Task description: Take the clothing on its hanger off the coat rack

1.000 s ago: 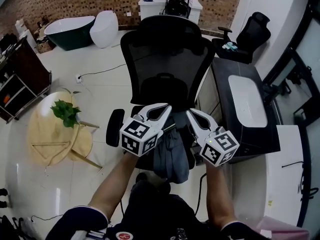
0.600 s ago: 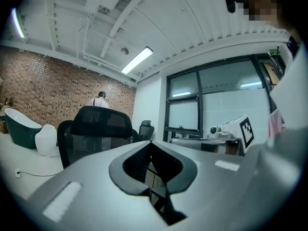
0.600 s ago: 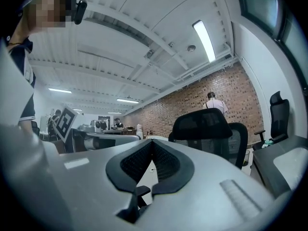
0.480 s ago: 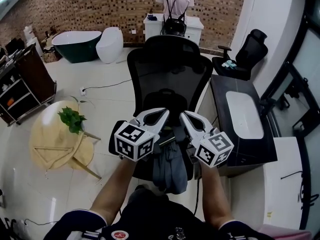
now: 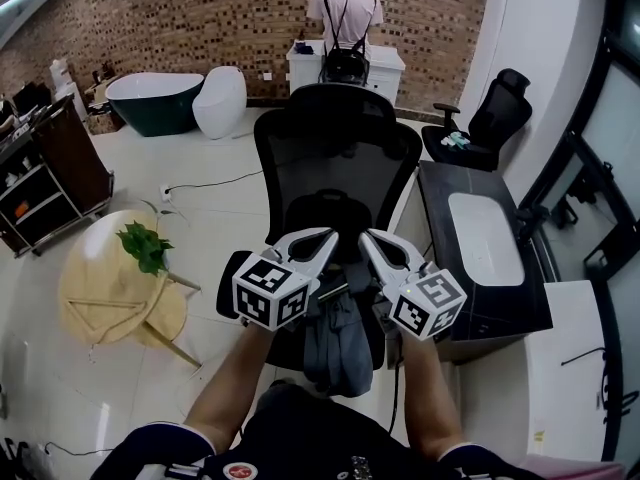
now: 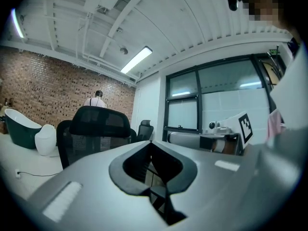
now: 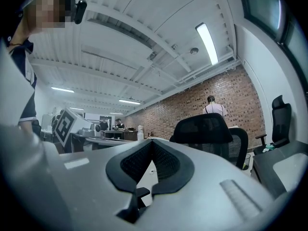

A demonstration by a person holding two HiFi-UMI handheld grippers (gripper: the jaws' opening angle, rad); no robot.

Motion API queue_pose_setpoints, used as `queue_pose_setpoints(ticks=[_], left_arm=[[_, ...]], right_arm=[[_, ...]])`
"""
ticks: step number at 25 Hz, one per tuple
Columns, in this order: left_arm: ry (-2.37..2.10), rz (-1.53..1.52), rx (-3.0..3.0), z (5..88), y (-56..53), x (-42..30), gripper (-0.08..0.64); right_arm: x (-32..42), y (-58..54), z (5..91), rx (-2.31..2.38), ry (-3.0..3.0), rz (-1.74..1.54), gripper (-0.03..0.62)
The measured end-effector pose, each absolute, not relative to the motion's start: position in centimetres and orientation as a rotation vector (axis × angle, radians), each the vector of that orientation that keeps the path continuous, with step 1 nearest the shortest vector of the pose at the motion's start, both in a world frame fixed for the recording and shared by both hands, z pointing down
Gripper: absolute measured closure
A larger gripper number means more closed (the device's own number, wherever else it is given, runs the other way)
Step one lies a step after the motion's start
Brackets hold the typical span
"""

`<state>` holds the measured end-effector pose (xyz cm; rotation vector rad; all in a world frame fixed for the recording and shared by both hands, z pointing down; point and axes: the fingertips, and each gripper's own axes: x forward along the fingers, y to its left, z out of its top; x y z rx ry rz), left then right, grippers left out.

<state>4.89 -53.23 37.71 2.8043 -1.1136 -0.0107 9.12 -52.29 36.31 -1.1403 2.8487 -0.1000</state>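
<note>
The left gripper [image 5: 328, 237] and right gripper [image 5: 366, 239] are each clamped shut on the hanger [image 5: 338, 288]. Grey clothing [image 5: 340, 343] hangs from it at six o'clock. A cart [image 5: 40, 183] at nine o'clock holds small items.

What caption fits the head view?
Left tongs and right tongs, both shut, flank a grey garment before a black chair.

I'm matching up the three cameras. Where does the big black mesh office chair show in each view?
Head view: black mesh chair, upper centre, backrest facing the camera.
Left gripper view: the chair is left of centre, at mid height.
Right gripper view: the chair is right of centre, at mid height.
Shared landmark: the standing person in white, just above the chair's top in all three.
</note>
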Motion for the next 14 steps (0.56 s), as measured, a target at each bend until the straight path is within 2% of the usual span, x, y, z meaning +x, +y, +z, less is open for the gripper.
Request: queue_pose_setpoints(ticks=[14], left_arm=[[-1.12,-0.012,2.811,37.27,-52.58,5.21,0.549]], right_arm=[[9.36,-51.65,35.5,-1.127,2.844,-0.074,0.591]])
